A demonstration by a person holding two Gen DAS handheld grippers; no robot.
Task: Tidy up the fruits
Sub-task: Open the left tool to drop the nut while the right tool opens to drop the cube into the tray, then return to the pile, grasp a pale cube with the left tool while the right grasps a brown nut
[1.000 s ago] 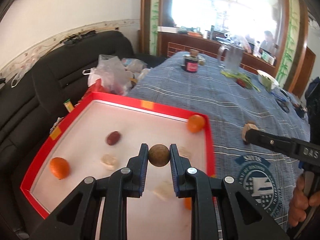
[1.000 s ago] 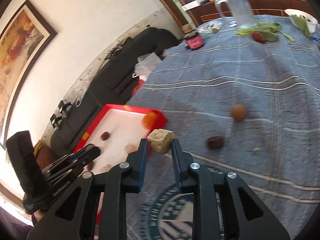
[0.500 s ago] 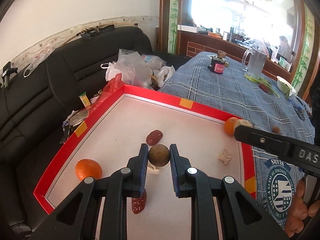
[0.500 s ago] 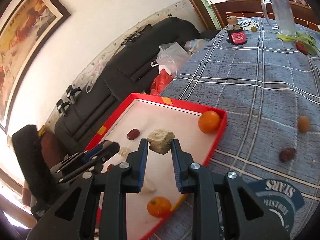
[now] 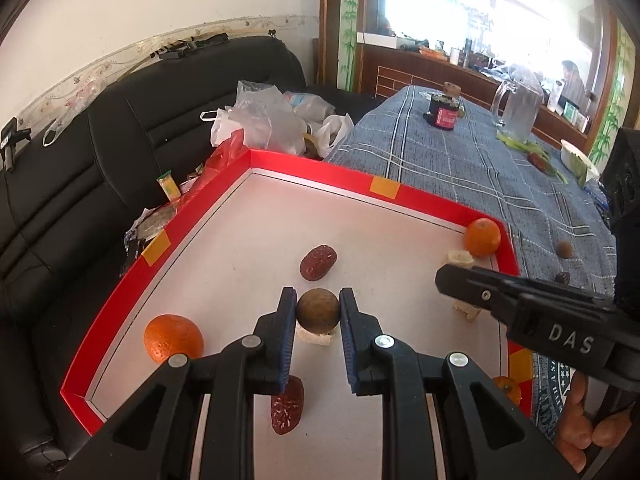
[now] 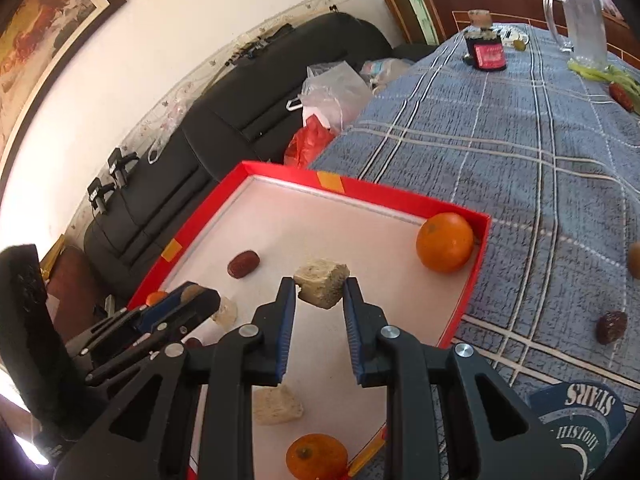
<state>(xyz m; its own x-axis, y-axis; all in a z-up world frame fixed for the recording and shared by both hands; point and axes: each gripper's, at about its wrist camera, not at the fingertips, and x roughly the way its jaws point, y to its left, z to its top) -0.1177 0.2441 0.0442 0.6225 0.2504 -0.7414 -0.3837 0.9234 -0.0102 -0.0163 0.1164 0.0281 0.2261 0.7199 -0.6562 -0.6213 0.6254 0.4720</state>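
A red tray (image 5: 424, 200) with a white floor lies on the blue plaid cloth. My left gripper (image 5: 318, 312) hangs over its middle, shut on a round brown fruit (image 5: 318, 310). My right gripper (image 6: 320, 292) is also over the tray (image 6: 400, 194), shut on a beige crumbly cube (image 6: 322, 285). On the tray floor lie oranges (image 5: 173, 338) (image 6: 445, 242), red dates (image 5: 318, 262) (image 5: 287, 404) and beige chunks (image 6: 276, 404). In the left wrist view the right gripper (image 5: 452, 284) reaches in from the right. Out on the cloth rest a brown fruit (image 6: 634, 260) and a red date (image 6: 611, 327).
A black sofa (image 5: 80, 152) with plastic bags (image 5: 260, 120) runs along the tray's far side. Further down the table stand a dark jar (image 6: 486, 50) and a glass pitcher (image 6: 580, 20), with greens (image 6: 600, 74) beside them. A hand (image 5: 580, 432) holds the right gripper.
The right gripper has carried the cube from above the cloth to above the tray's floor. The left gripper, still holding the brown fruit, has shifted further in over the tray.
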